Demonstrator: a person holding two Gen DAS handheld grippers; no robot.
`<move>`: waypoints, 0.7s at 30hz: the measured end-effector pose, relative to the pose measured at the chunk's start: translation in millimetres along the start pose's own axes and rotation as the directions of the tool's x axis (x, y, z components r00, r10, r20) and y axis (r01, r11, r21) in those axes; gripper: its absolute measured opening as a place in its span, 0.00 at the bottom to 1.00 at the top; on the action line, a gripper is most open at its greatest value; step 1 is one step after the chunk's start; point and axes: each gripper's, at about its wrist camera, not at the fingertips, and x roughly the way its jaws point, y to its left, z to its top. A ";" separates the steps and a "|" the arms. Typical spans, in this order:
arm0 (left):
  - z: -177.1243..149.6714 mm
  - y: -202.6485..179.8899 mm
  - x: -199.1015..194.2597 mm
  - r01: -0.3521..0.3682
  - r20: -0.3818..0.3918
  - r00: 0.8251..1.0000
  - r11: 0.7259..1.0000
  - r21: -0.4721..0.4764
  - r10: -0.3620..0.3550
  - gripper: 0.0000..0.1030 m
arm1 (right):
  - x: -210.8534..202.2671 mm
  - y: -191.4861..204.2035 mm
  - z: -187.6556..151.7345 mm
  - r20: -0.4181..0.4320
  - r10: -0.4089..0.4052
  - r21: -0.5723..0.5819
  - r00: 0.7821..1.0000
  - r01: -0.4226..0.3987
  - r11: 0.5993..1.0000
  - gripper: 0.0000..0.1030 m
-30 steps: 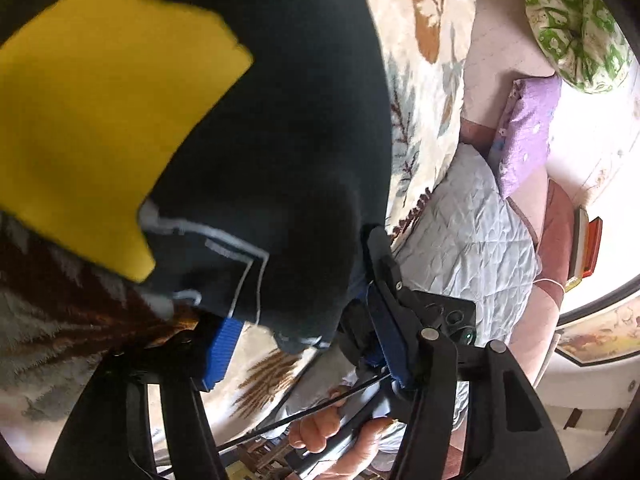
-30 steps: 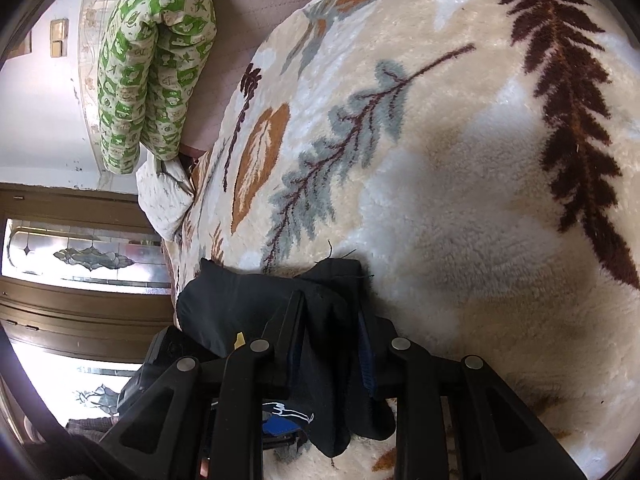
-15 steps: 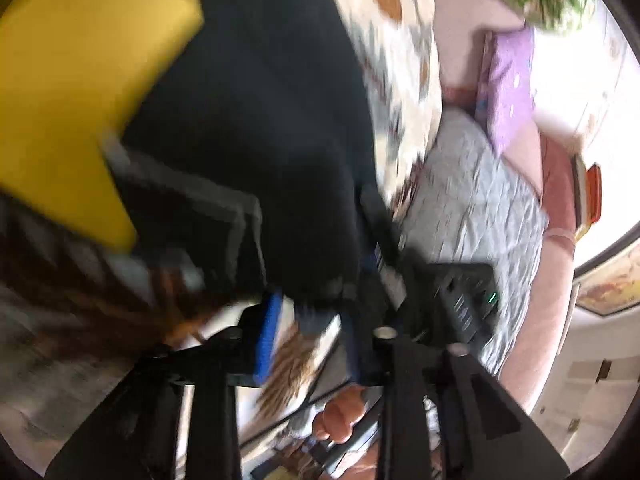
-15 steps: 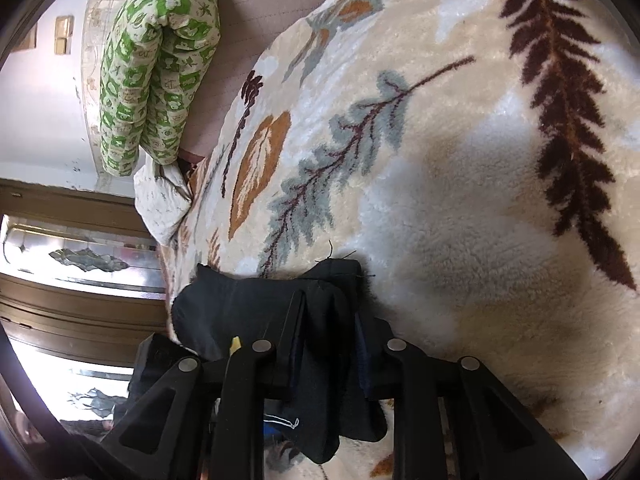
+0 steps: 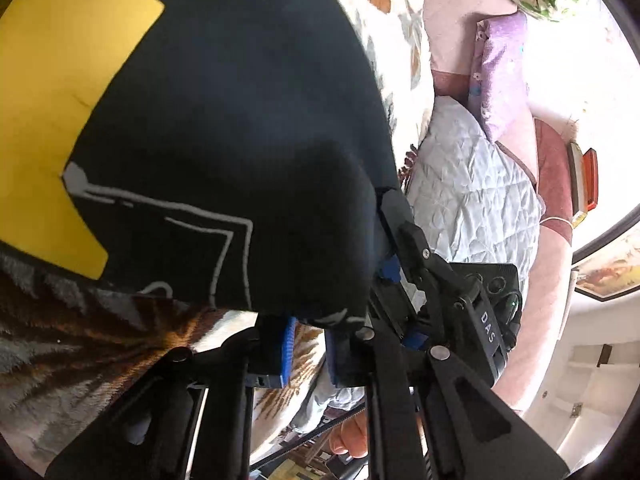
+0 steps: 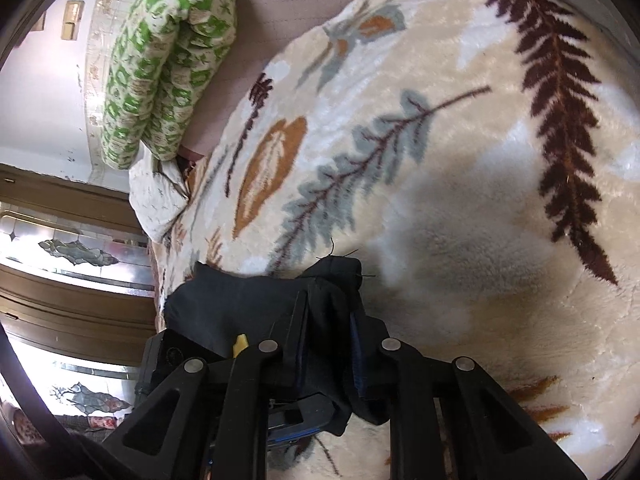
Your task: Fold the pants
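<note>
Closing down from a wide spread a second ago, the left tool (image 5: 310,344) now has its blue-padded fingers pressed together on a hem fold of the black pants (image 5: 224,128), where earlier that edge hung loose between them. The right tool (image 6: 326,344) is closing too, its jaws narrowing on a bunched corner of the same garment, with dark cloth plainly pinched between the pads and a tail of it drooping below. In the left wrist view the pants fill most of the frame, a yellow panel (image 5: 56,112) and pale line print showing, draped over the leaf-patterned fleece blanket (image 6: 460,208) that covers the bed. In the right wrist view the gripped corner lies near the blanket's edge, on the side toward the green patterned pillow (image 6: 168,56). Both corners look secured, so the step in hand seems to be the grasp before a fold. Next, I judge, both tools must lift together and carry the held edge across the cloth, keeping it taut and level so the layers land aligned.
</note>
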 end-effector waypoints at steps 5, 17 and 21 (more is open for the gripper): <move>-0.2 1.3 -4.8 0.012 -0.012 1.000 1.000 -0.007 -0.012 0.10 | -1.9 10.2 -0.1 -0.004 -0.034 -0.012 0.999 0.034 0.999 0.17; -1.6 6.9 -38.8 0.078 -0.027 0.997 0.996 -0.036 -0.079 0.10 | -5.2 59.1 -2.8 -0.014 -0.142 -0.065 0.990 0.140 0.988 0.16; 5.6 10.3 -58.8 0.105 -0.013 0.994 0.993 -0.049 -0.106 0.10 | 2.0 84.7 -4.7 -0.018 -0.154 -0.087 0.988 0.152 0.985 0.16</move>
